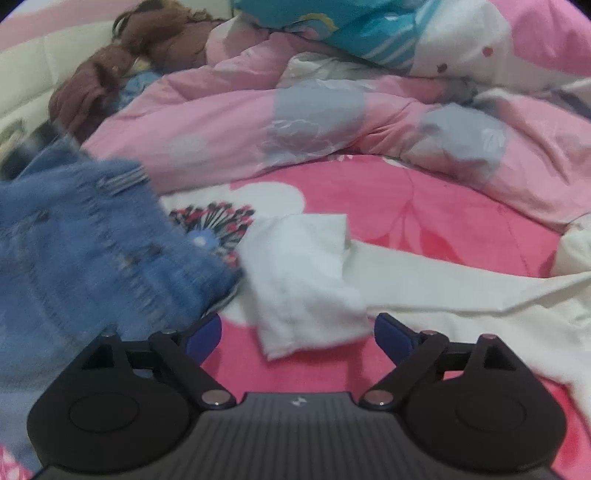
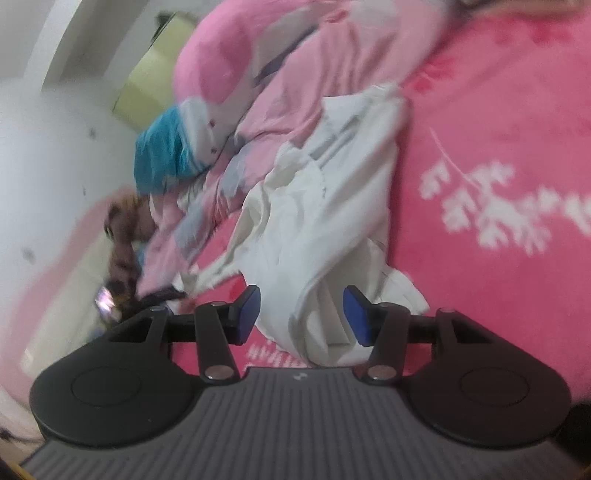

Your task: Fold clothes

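Note:
A white garment (image 1: 424, 291) lies crumpled on the pink flowered bed cover (image 1: 443, 218). One folded end of it (image 1: 306, 280) reaches between the blue pads of my left gripper (image 1: 297, 338), which is open and just above it. A pair of blue jeans (image 1: 85, 251) lies at the left, touching the left finger. In the right wrist view the white garment (image 2: 321, 221) runs up the bed, and my right gripper (image 2: 301, 319) is open with its lower end between the pads.
A pink quilt (image 1: 295, 122) is heaped behind the clothes, with a turquoise and white pillow (image 1: 369, 29) on top. A brown cloth (image 1: 110, 74) lies at the far left by the cream headboard (image 1: 44, 62). A white wall (image 2: 55, 147) shows at left.

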Action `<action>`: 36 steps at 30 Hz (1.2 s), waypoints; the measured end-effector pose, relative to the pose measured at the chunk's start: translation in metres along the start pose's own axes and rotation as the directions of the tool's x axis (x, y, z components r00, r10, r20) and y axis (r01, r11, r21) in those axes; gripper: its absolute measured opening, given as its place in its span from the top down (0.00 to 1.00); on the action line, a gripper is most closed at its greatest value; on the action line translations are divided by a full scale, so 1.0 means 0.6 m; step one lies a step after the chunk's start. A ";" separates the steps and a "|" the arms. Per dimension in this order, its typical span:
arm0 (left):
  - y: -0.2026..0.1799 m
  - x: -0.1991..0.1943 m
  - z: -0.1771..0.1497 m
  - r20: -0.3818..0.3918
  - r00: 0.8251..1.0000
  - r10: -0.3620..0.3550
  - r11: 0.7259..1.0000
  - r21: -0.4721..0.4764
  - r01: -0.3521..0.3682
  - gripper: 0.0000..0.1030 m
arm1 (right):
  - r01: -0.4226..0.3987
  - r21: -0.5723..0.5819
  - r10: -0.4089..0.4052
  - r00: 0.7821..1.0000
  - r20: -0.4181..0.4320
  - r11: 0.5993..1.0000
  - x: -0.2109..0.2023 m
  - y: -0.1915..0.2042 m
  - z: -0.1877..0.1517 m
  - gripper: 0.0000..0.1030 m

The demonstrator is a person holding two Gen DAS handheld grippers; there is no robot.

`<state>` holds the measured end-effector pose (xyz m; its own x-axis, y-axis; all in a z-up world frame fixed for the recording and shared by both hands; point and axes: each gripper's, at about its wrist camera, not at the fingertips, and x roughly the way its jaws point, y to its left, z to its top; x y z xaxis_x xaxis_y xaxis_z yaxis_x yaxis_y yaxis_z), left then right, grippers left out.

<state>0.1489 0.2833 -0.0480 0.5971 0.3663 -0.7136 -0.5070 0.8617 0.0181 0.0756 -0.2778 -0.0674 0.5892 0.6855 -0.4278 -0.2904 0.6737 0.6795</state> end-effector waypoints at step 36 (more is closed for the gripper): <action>-0.439 -0.124 -0.236 -0.003 0.820 -0.572 0.571 0.716 0.402 0.11 | -0.296 0.375 0.135 0.907 0.400 0.879 -0.047 -0.145 0.178 0.99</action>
<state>0.1502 -0.0205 -0.0990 0.7776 -0.1937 -0.5981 0.3950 0.8907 0.2250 0.1648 -0.3854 -0.0511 0.7964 0.6020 -0.0581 -0.1469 0.2857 0.9470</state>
